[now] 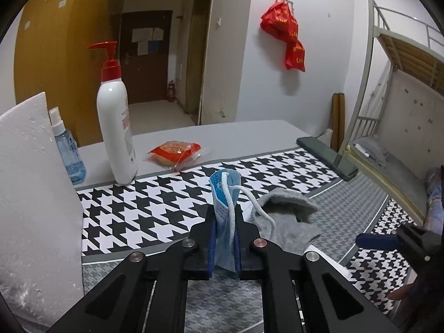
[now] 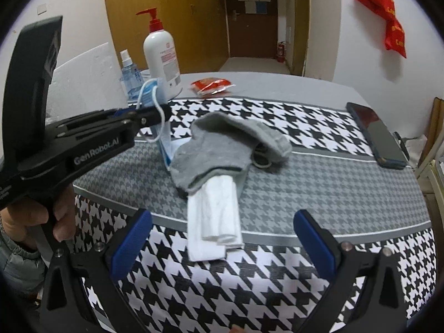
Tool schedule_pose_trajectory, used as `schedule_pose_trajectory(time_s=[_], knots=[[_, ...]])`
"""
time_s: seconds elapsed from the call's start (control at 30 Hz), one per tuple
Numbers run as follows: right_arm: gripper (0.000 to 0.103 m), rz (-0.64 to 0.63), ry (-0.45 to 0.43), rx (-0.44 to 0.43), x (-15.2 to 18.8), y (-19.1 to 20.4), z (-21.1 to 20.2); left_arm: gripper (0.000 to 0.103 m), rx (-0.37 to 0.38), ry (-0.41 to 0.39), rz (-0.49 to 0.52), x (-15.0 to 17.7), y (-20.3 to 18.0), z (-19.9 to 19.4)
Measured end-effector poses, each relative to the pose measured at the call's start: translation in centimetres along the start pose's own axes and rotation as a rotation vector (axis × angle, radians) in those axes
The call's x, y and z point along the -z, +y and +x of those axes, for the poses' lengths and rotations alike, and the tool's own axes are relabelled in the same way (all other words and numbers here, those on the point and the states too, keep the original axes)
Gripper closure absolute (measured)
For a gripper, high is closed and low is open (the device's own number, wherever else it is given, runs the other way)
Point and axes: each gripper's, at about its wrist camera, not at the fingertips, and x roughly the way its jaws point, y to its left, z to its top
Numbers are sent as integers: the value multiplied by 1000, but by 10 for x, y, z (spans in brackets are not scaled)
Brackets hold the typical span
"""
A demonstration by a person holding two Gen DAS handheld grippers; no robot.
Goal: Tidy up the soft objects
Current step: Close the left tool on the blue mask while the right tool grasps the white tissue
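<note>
A blue face mask (image 1: 222, 194) with white ear loops stands pinched upright between the pads of my left gripper (image 1: 224, 213), which is shut on it just above the houndstooth mat (image 1: 133, 208). Right beside it lies a crumpled grey sock (image 1: 285, 216). The right wrist view shows the same sock (image 2: 216, 149) draped over the far end of a folded white tissue (image 2: 213, 222), with the left gripper (image 2: 155, 113) holding the mask (image 2: 151, 91) to its left. My right gripper (image 2: 223, 219) is open, its blue pads spread either side of the tissue's near end and not touching it.
A white pump bottle (image 1: 116, 127), a blue spray bottle (image 1: 69, 152) and a white foam block (image 1: 33, 194) stand at the left. A red snack packet (image 1: 174, 152) lies behind the mat, a dark phone (image 2: 377, 136) at its right edge. A bunk bed (image 1: 396, 83) stands to the right.
</note>
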Motion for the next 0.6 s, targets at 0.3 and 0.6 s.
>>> schedule_pose_trajectory(time_s=[0.3,0.6], knots=[[35,-11,22,-31,2,4,4,92,7,9,-22,1,3,-1],[86,28,45,-25,6,-1,5,92,-5,4,-27,1,4,-3]])
